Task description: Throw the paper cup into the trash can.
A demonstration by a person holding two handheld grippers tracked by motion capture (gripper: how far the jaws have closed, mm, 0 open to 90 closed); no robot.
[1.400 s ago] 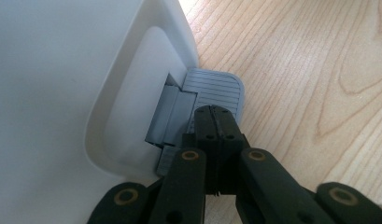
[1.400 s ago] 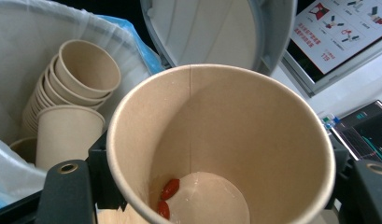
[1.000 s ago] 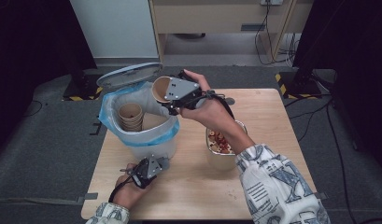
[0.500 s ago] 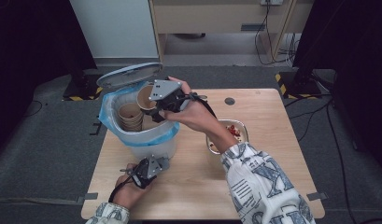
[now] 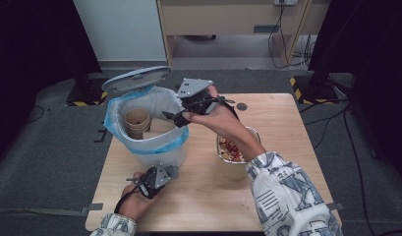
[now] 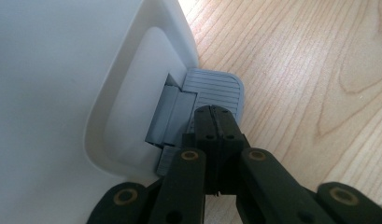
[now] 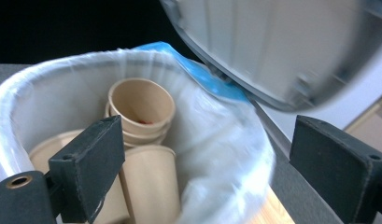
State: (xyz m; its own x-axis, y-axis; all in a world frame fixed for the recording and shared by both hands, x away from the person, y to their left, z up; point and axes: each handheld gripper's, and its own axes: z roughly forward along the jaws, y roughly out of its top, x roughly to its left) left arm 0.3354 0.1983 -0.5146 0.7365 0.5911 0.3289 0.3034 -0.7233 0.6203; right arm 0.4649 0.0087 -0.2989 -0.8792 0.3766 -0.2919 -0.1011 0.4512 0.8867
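High view: we are working at a wooden table (image 5: 287,128), where a white bin (image 5: 159,155) lined with a blue-edged bag (image 5: 117,132) is standing with its grey lid (image 5: 137,78) tipped up. Our left gripper (image 5: 157,178) is resting low at the bin's foot, jaws pressed together with nothing between them, bearing down on the grey pedal (image 6: 215,91) that juts from the bin's base onto the table. Our right gripper (image 5: 175,117) is hanging over the bin's near rim, its jaws standing well apart after just opening, and nothing is lying between them. Paper cups (image 5: 137,123) are sitting inside the bag, some nested in a stack; the right gripper view is showing that stack (image 7: 141,109) upright, with another cup (image 7: 151,182) leaning just in front of it. A metal tub (image 5: 255,133) of reddish food is sitting on the table right of the bin, partly covered by our patterned sleeve (image 5: 287,194).
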